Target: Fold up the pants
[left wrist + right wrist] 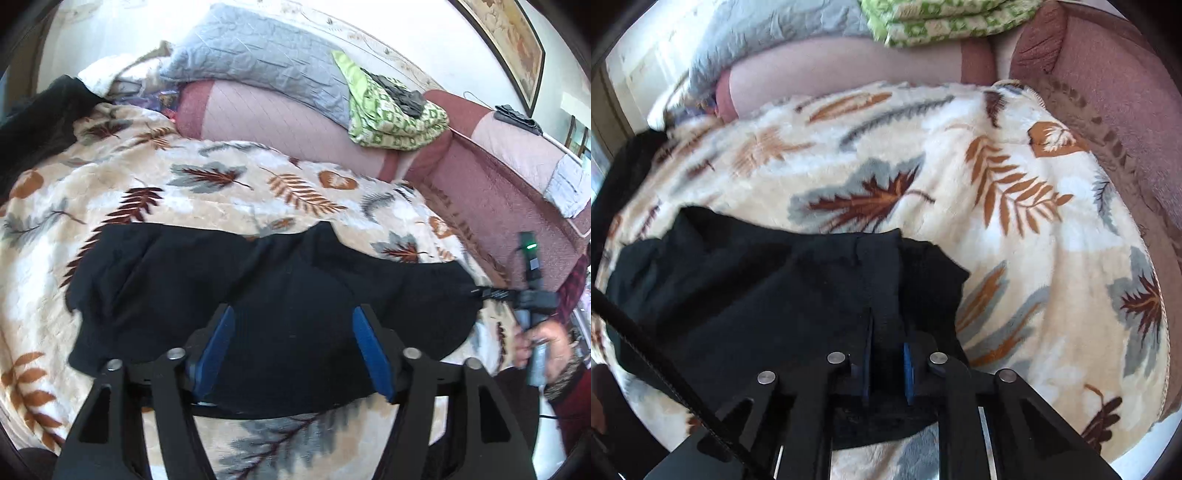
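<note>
Viewing from the left wrist: left gripper (291, 345) stands wide over the black pants (258, 295), pads clear of cloth; pants lie on the leaf-print blanket (221, 177); the person's hand (543, 347) sits at three o'clock. Right wrist view: right gripper (886, 363) is pinched narrow on a pants (775, 295) edge fold. Judged step: gathering edges; next, the left must close on fabric.
</note>
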